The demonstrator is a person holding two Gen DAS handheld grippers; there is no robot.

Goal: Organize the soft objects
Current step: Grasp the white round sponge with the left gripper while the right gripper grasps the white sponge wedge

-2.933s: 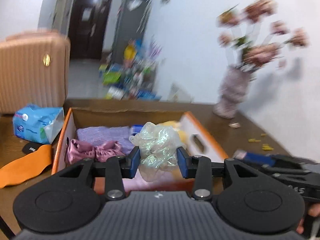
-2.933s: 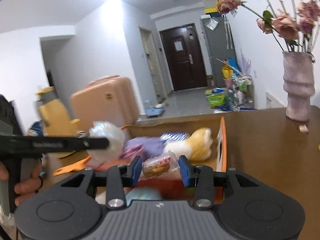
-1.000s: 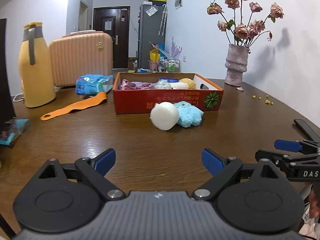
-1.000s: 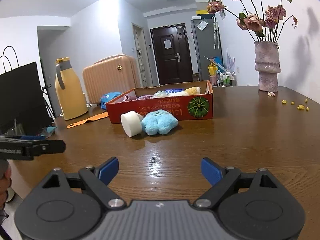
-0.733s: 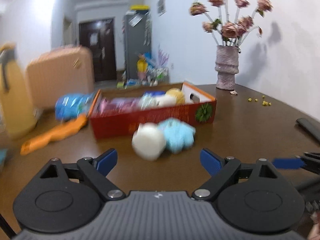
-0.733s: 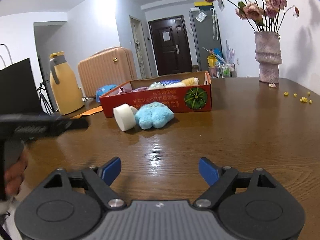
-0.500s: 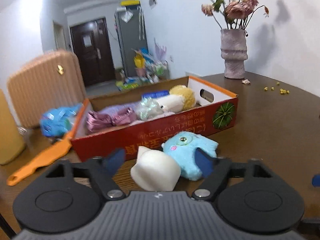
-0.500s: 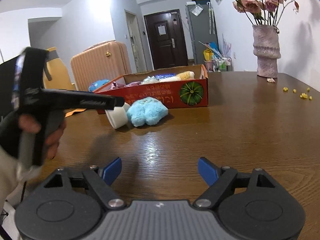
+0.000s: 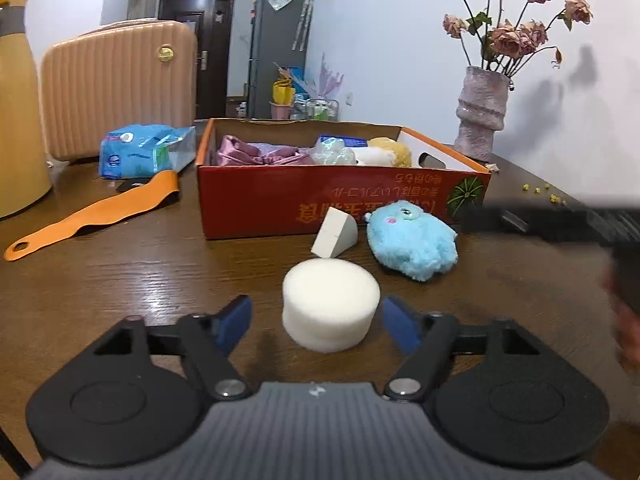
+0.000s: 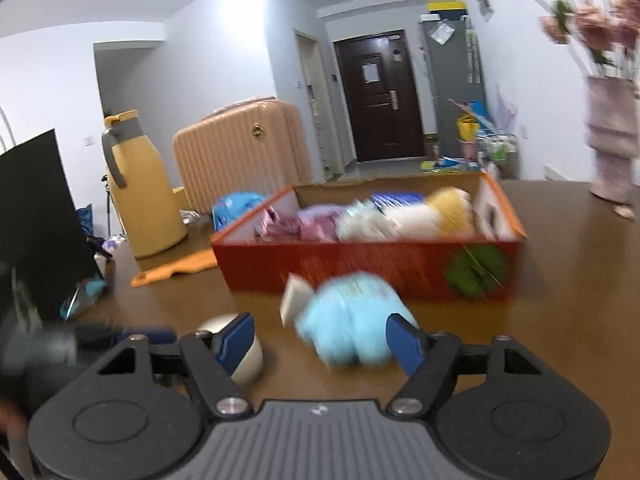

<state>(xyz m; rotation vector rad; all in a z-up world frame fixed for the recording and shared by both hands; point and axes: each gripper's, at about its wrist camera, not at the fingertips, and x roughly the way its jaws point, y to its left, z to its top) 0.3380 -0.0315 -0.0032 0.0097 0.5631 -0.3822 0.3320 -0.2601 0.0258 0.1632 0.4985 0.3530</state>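
left gripper (image 9: pixel 316 322): jaws just reopened, straddling the round white foam puck (image 9: pixel 330 303) without touching, set to pinch | right gripper (image 10: pixel 320 338): narrowing but apart, blurred fluffy blue plush toy (image 10: pixel 352 320) between, contact unclear | red cardboard box (image 9: pixel 340 200) just beyond: likely destination

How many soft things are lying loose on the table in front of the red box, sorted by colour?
White: 2, a round foam puck and a foam wedge.
Blue: 1, a fluffy plush toy.
Total: 3.
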